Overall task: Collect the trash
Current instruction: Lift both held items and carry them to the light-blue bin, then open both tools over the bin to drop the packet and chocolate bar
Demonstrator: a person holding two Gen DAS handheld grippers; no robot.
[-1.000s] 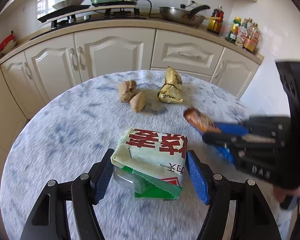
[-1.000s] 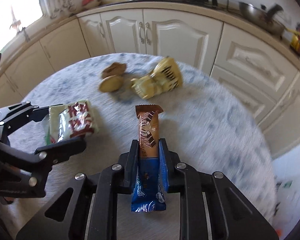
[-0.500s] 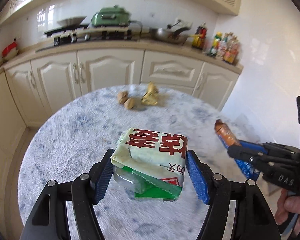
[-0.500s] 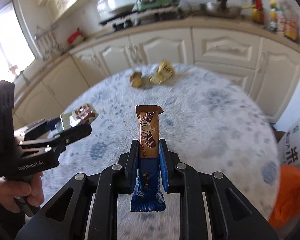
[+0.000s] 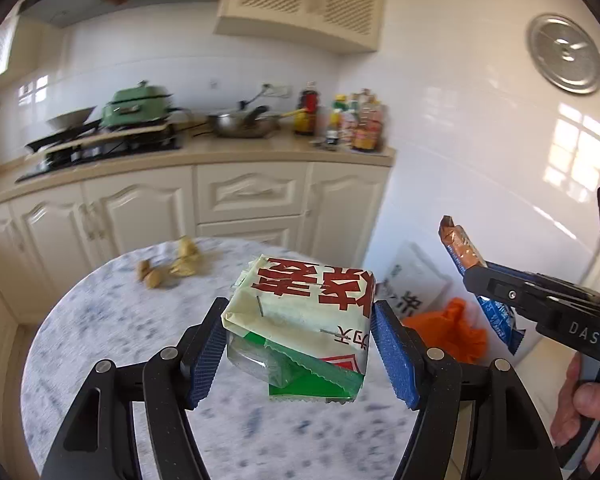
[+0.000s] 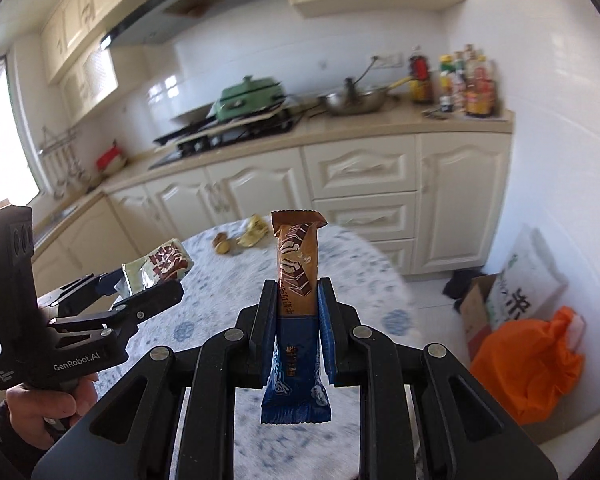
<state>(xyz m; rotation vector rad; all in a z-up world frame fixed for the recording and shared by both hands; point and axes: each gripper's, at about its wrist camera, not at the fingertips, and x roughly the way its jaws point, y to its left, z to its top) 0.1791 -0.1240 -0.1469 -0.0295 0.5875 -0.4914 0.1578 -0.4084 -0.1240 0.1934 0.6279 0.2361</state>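
Note:
My left gripper (image 5: 298,344) is shut on a white, red and green snack packet (image 5: 300,316) and holds it up above the round marble table (image 5: 100,340). My right gripper (image 6: 298,320) is shut on a brown and blue candy bar wrapper (image 6: 296,300), also held high. In the left wrist view the right gripper (image 5: 484,276) is at the right with the wrapper (image 5: 460,246). In the right wrist view the left gripper (image 6: 140,286) is at the left with the packet (image 6: 160,266). A crumpled yellow wrapper (image 5: 186,260) and brown scraps (image 5: 150,274) lie at the table's far side.
An orange plastic bag (image 6: 532,364) sits on the floor right of the table, beside a white printed bag (image 6: 528,280) and a cardboard box (image 6: 474,308). Cream kitchen cabinets (image 6: 364,184) with a stove, pans and bottles stand behind the table.
Both grippers have risen and pulled back from the table with their items; the view now tilts up toward the cabinets and the floor bags at right have come into sight.

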